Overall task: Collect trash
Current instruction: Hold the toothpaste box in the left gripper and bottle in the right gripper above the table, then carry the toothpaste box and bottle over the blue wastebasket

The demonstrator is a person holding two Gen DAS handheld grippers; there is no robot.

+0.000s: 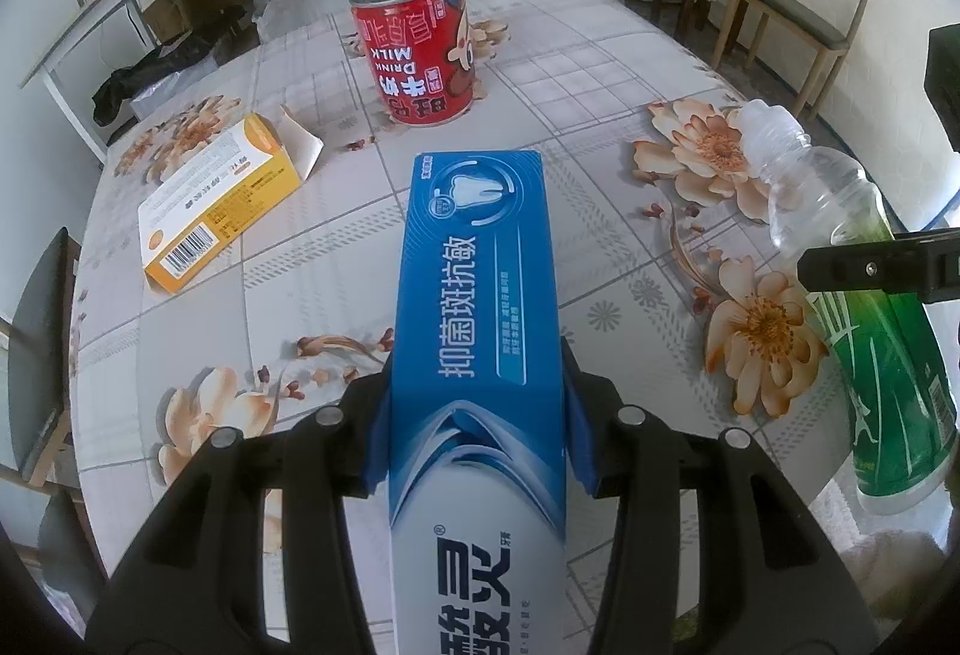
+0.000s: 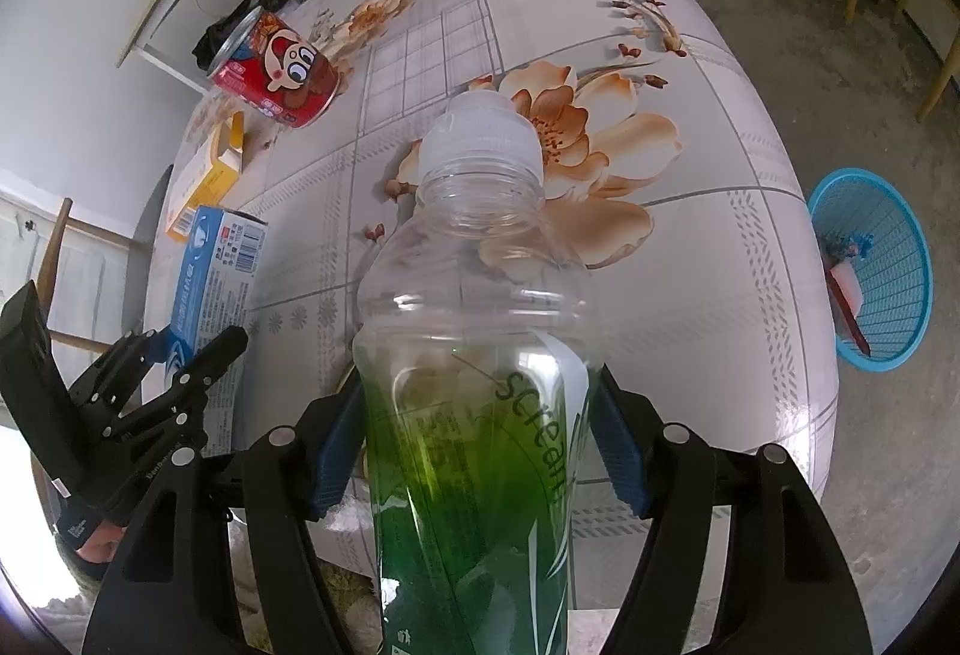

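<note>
Toothpaste box (image 1: 477,307), blue, runs up the centre of the left wrist view, pinched at its near end between the blue pads of the left gripper (image 1: 477,421). Right gripper (image 2: 474,451) clasps a clear bottle (image 2: 474,355) with a green label, cap toward the middle of the frame, pads against its sides. Red milk can (image 1: 414,54) stands upright at upper centre on the flowered surface (image 1: 600,54). Yellow carton (image 1: 222,211), flap open, lies at left. Blue basket (image 2: 882,271) sits on the floor at right edge of the right wrist view.
</note>
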